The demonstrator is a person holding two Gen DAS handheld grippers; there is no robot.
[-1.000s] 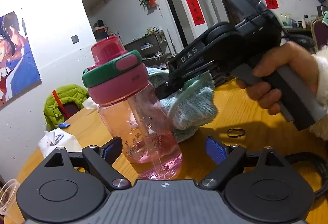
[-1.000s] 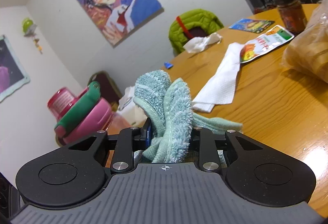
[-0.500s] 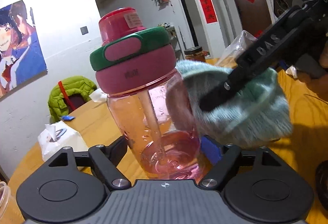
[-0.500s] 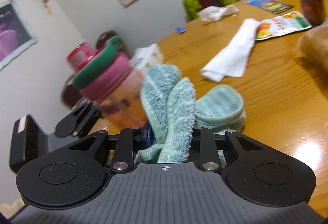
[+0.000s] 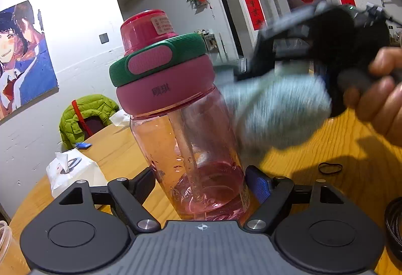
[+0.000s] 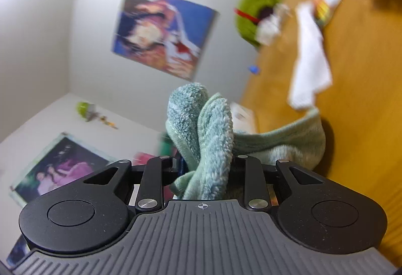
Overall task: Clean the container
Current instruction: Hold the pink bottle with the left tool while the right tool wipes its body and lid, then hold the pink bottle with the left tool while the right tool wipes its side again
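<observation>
Pink bottle (image 5: 186,129) upright on the wooden table (image 5: 351,149), base pinched between the left gripper (image 5: 201,184) fingers, lid on. Right gripper (image 6: 207,162) clamped on a bunched teal cloth (image 6: 201,129), blurred in the left view, pressed against the bottle's right side near the shoulder. Risk: sideways push high on the bottle while held only low down, so likely tipping or twisting out of the pads. Also possible: cloth slipping from the pinch.
</observation>
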